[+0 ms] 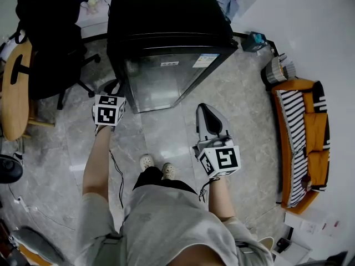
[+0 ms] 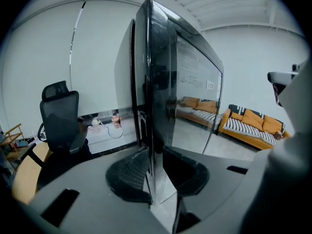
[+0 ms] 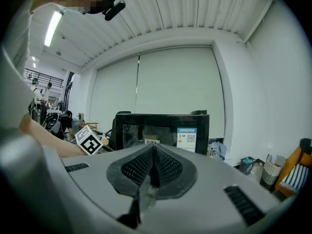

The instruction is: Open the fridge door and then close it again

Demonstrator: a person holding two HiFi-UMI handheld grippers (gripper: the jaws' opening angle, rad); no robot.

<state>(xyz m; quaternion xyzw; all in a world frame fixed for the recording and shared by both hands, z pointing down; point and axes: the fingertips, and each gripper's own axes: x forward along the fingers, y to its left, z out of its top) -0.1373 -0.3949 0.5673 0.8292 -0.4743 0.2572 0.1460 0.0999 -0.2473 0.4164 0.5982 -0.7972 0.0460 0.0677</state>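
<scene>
Fridge: black compact fridge (image 1: 166, 15) standing on the pale marble-look floor (image 1: 161, 137), upper middle of the head view, seen head-on at the centre of the right gripper view.
Door: glossy dark fridge door (image 1: 166, 79) facing the person, lying close against the cabinet; at most a narrow gap along its left edge in the left gripper view, too slight to be sure of.
Left tongs: left tongs (image 1: 115, 86) at the door's left edge, pinching it, with one ribbed pad on each side of that edge in the left gripper view.
Right tongs: right tongs (image 1: 203, 107) pressed together with nothing between them, hovering in front of the fridge at centre right of the head view, apart from the door.
Surroundings: black office chair (image 1: 50, 37) at upper left, orange striped sofa (image 1: 302, 143) along the right edge.
Step in hand: judged as gripping the door edge with the door near shut; whether at the start of the pull or the end of the push cannot be told.
Next move: if opening, a steady level pull along the hinge arc while keeping the pinch; if closing, pressing flush against the cabinet, then spreading the pads.
</scene>
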